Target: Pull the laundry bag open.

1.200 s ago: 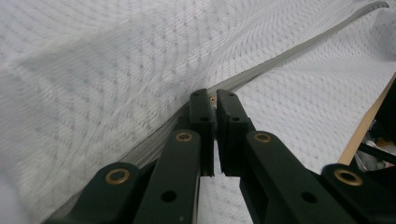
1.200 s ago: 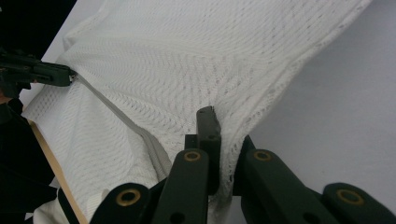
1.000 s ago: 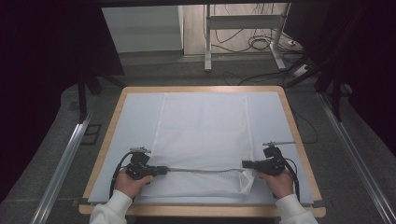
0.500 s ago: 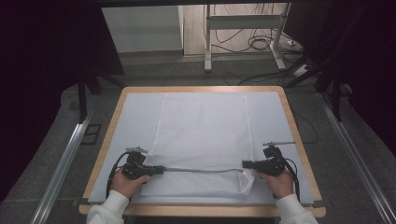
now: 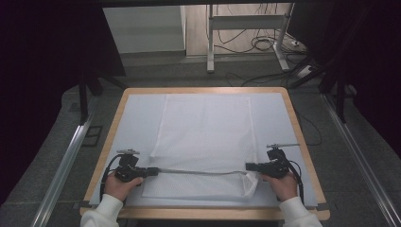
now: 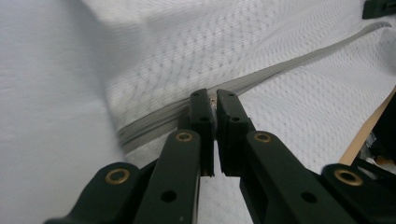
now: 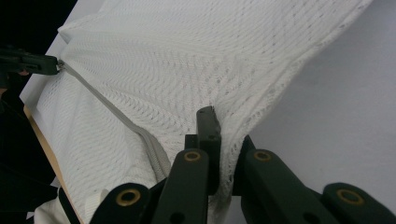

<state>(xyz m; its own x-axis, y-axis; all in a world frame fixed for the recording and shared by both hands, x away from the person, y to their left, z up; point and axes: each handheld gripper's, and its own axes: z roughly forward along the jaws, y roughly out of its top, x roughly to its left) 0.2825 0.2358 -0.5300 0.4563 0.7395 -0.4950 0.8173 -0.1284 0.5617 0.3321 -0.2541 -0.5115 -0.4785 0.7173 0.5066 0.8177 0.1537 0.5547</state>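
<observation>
Mesh bag on table, left hand-held gripper pinching zipper, right hand-held gripper clamping bag's corner

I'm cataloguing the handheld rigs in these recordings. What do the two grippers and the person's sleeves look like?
Both the left gripper and the right gripper are black, each with a black cable looping off its body and a small grey plate on top. Close up, the jaws are flat black linkage bars with brass-coloured pivot rivets and blocky black pads. The person wears white sleeves with ribbed cuffs.
</observation>
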